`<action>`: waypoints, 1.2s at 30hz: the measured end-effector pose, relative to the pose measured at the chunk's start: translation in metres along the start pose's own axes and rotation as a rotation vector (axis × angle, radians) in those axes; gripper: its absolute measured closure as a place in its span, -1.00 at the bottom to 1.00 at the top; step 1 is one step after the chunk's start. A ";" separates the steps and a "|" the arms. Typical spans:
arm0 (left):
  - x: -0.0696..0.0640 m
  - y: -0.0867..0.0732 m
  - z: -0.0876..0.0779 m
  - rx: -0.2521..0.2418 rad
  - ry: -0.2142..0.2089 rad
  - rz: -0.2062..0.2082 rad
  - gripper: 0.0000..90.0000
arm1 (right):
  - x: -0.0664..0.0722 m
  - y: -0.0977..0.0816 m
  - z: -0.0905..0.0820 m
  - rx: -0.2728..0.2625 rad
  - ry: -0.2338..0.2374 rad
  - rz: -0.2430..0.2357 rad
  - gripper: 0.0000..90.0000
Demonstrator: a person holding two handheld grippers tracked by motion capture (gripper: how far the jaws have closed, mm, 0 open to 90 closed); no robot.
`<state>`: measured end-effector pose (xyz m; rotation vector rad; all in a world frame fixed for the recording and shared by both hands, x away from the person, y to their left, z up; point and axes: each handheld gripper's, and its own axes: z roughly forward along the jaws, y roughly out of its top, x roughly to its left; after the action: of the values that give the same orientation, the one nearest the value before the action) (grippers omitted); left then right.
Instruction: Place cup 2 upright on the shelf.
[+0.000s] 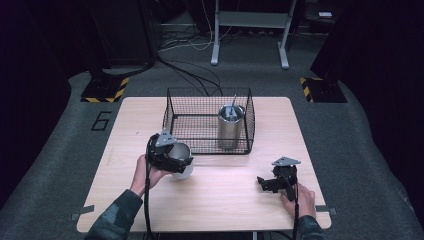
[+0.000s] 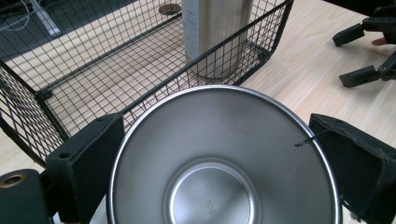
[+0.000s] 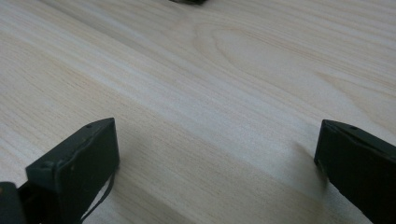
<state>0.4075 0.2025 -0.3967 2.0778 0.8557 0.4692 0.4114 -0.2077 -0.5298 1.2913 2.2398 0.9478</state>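
A steel cup sits between the jaws of my left gripper, just in front of the wire basket. In the left gripper view the cup's open mouth faces the camera, and my left gripper is shut on its rim from both sides. Inside the basket a tall steel canister stands upright at the right, with a metal utensil sticking out of it. My right gripper rests open on the table at the front right. Bare wood lies between the jaws of my right gripper.
The light wooden table has free room in front and at the left. My right gripper also appears far off in the left gripper view. Beyond the table are a dark floor with cables and a grey stand.
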 end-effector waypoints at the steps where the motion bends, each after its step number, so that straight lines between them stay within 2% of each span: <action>1: 0.000 0.002 -0.001 -0.001 -0.001 0.002 -0.85 | 0.000 0.000 0.000 0.001 0.000 0.000 -1.00; 7: 0.001 0.010 -0.008 -0.008 -0.021 0.007 -0.85 | 0.000 0.000 0.000 0.001 0.000 0.000 -1.00; 19: 0.002 0.031 -0.018 -0.014 -0.019 0.037 -0.85 | -0.001 0.000 0.000 -0.003 0.003 -0.006 -1.00; 26: 0.000 0.042 -0.018 -0.034 -0.043 0.056 -0.85 | -0.001 0.000 0.001 -0.007 0.008 -0.015 -1.00; 36: 0.002 0.060 -0.022 -0.042 -0.032 0.071 -0.85 | -0.002 0.001 0.001 -0.001 0.011 -0.018 -1.00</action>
<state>0.4208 0.1906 -0.3352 2.0769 0.7496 0.4870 0.4130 -0.2089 -0.5298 1.2669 2.2550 0.9517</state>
